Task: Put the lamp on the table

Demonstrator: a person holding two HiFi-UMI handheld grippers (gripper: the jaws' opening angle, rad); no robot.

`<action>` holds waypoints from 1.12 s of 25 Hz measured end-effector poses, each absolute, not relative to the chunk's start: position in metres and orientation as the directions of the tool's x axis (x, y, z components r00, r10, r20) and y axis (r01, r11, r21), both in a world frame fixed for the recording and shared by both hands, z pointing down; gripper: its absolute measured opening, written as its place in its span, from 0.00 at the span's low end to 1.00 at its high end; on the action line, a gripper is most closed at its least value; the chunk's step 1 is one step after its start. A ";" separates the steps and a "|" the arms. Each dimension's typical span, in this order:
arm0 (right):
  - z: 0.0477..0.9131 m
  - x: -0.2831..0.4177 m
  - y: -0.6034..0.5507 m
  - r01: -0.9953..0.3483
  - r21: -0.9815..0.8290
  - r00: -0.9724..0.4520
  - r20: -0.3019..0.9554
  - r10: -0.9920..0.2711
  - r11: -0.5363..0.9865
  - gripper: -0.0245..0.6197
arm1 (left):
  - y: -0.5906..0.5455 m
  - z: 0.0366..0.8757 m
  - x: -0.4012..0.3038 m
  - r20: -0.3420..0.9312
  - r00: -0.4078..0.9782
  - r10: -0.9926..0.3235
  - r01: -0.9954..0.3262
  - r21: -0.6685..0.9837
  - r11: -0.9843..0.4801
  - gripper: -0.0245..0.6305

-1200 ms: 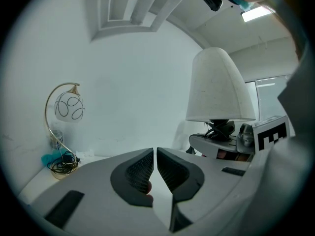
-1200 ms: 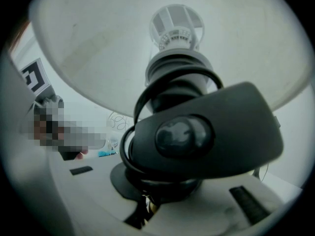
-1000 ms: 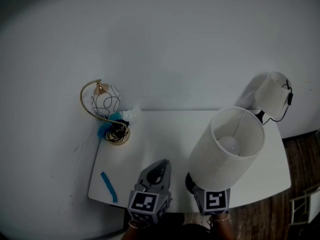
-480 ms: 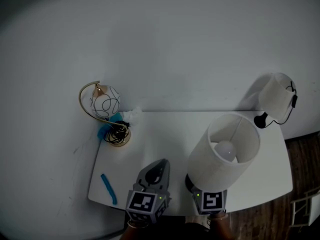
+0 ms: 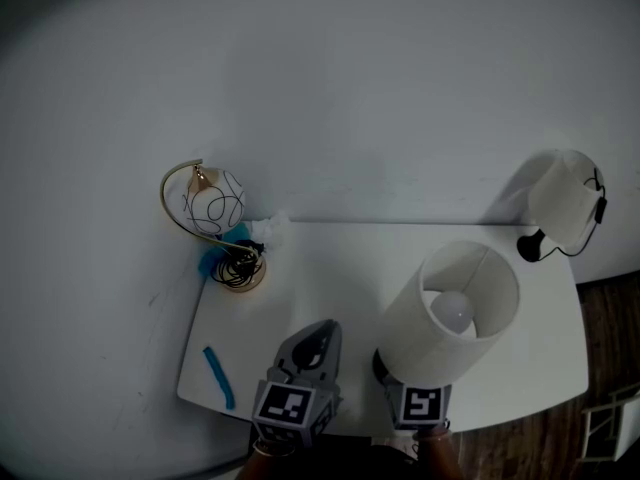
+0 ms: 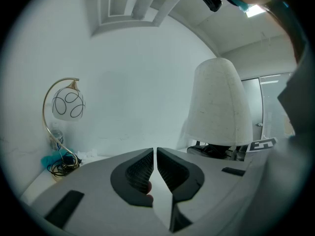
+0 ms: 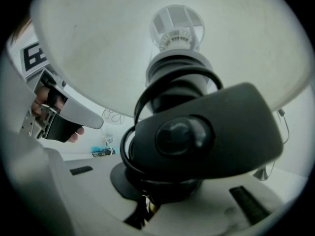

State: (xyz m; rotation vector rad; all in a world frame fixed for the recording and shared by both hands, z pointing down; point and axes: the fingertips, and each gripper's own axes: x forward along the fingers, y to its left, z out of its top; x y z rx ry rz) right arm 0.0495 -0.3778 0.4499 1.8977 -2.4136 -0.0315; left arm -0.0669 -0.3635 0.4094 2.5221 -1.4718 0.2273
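The left gripper [image 5: 321,330] points away from the person and slightly downward, its fingers [image 6: 140,168] pressed together with nothing between them. Just beside it, the right gripper [image 7: 141,214] is held level, its fingers clamped on the lamp [image 5: 450,313] near its base.

The table [image 5: 330,268] is standing against the wall [image 5: 350,88]. At the table's back left corner the globe lamp [image 5: 213,203] is standing, with a coiled cable [image 5: 236,266] lying at its foot. Near the table's front left corner a strip [image 5: 217,373] is lying. At the table's back right corner a small lamp [image 5: 563,200] is standing. Over the table's front right part the lamp [image 5: 452,313] is being held upright, with the right gripper [image 7: 143,206] at its foot, at the table's front edge. The left gripper [image 5: 320,330] is reaching over the table's front edge, left of the lamp.
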 end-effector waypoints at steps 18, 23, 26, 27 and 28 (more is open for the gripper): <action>0.481 0.052 -0.386 -0.975 0.057 -0.211 0.054 -0.976 0.214 0.07 | -0.370 0.419 -0.064 0.243 0.478 -0.844 -0.877 0.084 -0.473 0.06; 0.483 0.052 -0.386 -0.974 0.052 -0.217 0.048 -0.975 0.220 0.07 | -0.370 0.419 -0.062 0.235 0.471 -0.850 -0.881 0.085 -0.465 0.06; 0.486 0.051 -0.387 -0.972 0.059 -0.222 0.051 -0.974 0.225 0.07 | -0.370 0.419 -0.061 0.233 0.470 -0.851 -0.882 0.086 -0.463 0.06; 0.488 0.051 -0.387 -0.972 0.060 -0.224 0.053 -0.973 0.227 0.07 | -0.370 0.420 -0.060 0.233 0.469 -0.852 -0.882 0.087 -0.462 0.06; 0.488 0.051 -0.387 -0.972 0.058 -0.224 0.053 -0.973 0.227 0.07 | -0.369 0.419 -0.060 0.232 0.469 -0.852 -0.883 0.089 -0.461 0.06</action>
